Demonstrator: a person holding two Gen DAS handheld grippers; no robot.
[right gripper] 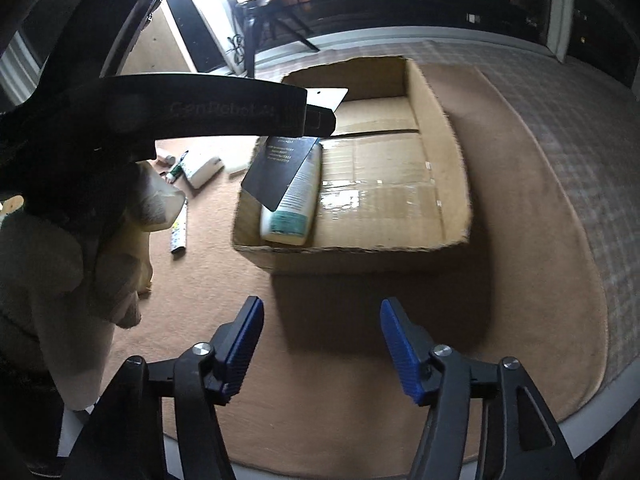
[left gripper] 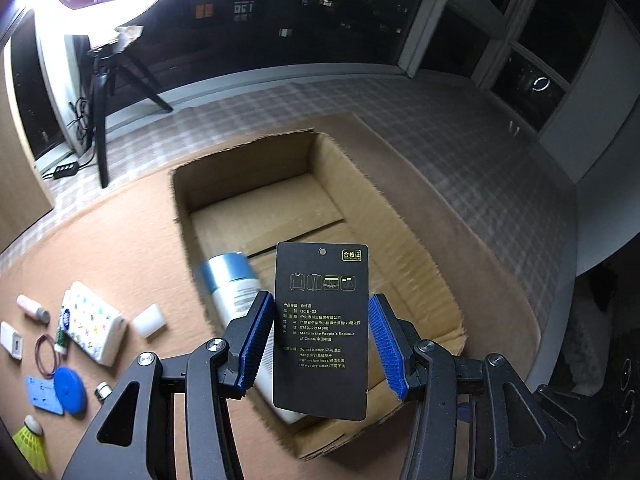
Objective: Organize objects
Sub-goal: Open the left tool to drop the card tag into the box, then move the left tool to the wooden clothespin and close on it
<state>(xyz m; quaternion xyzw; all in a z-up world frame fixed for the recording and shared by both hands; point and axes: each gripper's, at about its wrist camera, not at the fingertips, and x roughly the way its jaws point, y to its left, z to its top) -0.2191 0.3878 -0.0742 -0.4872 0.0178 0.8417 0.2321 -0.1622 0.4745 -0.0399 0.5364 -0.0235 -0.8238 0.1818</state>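
Observation:
An open cardboard box sits on a tan mat. Inside it, along the left wall, lies a white bottle with a blue cap. My left gripper hovers over the box's near end, and its blue pads press on the side edges of an upright black hang tag. In the right wrist view the left gripper reaches in from the left with the hang tag hanging over the bottle in the box. My right gripper is open and empty above the mat, just in front of the box.
Small items lie on the mat left of the box: a white case with coloured dots, a white block, a blue disc, a rubber band, a yellow shuttlecock. A tripod stands behind. A gloved hand holds the left gripper.

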